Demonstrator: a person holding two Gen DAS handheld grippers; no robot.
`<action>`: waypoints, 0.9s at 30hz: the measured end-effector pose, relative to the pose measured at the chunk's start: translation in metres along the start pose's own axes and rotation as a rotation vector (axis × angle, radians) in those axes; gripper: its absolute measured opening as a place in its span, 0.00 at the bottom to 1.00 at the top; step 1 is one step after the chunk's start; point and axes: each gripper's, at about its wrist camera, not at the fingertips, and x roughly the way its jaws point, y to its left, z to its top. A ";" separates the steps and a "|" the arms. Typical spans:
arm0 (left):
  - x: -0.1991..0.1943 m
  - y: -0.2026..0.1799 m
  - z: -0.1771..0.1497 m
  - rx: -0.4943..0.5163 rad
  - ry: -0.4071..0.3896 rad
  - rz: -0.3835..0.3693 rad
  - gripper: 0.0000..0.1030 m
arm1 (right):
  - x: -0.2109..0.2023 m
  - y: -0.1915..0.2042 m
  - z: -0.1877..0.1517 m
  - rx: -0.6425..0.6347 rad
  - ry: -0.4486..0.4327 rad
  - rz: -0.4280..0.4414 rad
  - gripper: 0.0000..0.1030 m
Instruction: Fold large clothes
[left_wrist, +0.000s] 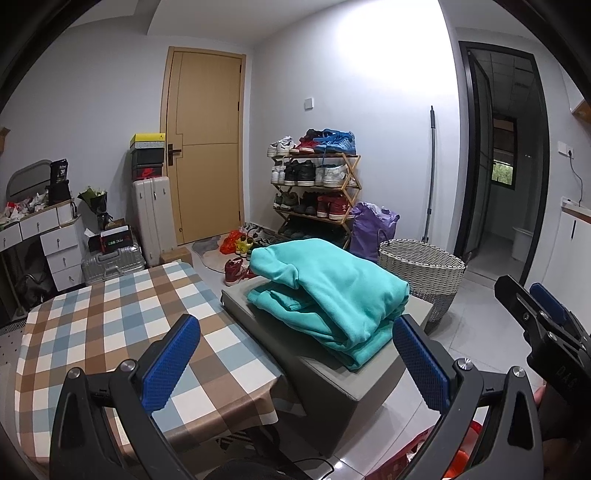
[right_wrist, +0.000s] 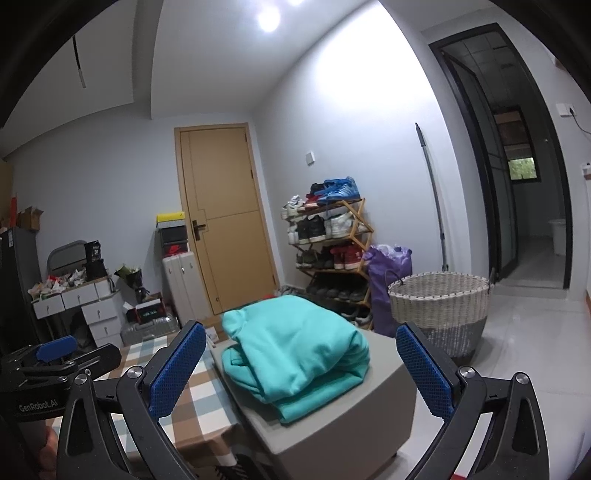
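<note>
Folded turquoise sweatshirt (left_wrist: 332, 291) lies on grey padded ottoman (left_wrist: 332, 376), just beside table with checked tablecloth (left_wrist: 110, 325). Left gripper (left_wrist: 295, 365) hovers above table edge, blue pads spread wide, holding nothing. Right gripper (right_wrist: 301, 365) likewise spread, empty, facing sweatshirt from short way back. Woven laundry basket (right_wrist: 439, 306) stands on floor beyond ottoman; shoe rack (left_wrist: 314, 184) against far wall near wooden door (left_wrist: 205, 140).

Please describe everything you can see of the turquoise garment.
The turquoise garment is a thick, soft, fleece-like piece, plain in colour, folded into a bulky stack of several layers. It lies on the grey box beside the checked table, its edges slightly uneven. Neither gripper touches it; both are open and held back from it.
</note>
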 end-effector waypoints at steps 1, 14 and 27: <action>0.000 0.001 0.000 -0.007 0.000 0.005 0.99 | 0.000 0.000 0.000 0.000 0.000 0.000 1.00; 0.000 -0.002 -0.002 0.002 0.004 0.009 0.99 | 0.002 0.000 0.000 -0.004 0.010 -0.004 1.00; 0.001 -0.012 -0.003 0.030 -0.004 0.018 0.99 | 0.000 -0.001 -0.001 0.005 0.015 -0.005 1.00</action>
